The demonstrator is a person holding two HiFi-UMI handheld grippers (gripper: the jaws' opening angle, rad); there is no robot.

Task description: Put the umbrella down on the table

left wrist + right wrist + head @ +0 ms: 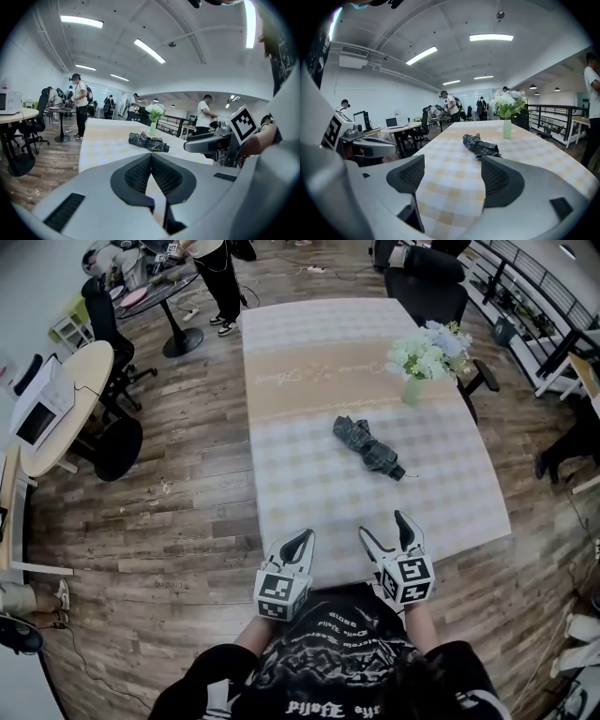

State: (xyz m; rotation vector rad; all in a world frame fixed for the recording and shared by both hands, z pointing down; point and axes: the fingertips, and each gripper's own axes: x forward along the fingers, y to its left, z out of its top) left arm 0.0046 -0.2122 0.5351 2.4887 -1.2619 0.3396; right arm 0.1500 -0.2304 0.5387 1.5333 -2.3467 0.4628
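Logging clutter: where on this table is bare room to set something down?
Free: the near strip between the umbrella and the left gripper and right gripper; the left side of the table; its far end. Crowded only around the flower vase at the far right.

A wooden plank floor [187,493] ran round a long table [309,512] covered in checked cloth [450,484]. A round desk [66,399] and black office chairs [101,320] stood at the left; strip lights [491,37] lit the white ceiling [454,23].

Premises: open-plan office. Evidence: brown wood-plank floor [178,521]; round pale desk [84,371] with black swivel chair [101,315] beside it; dark computer monitors [359,119]; long ceiling strip lights [491,37]; black metal railing [551,119].
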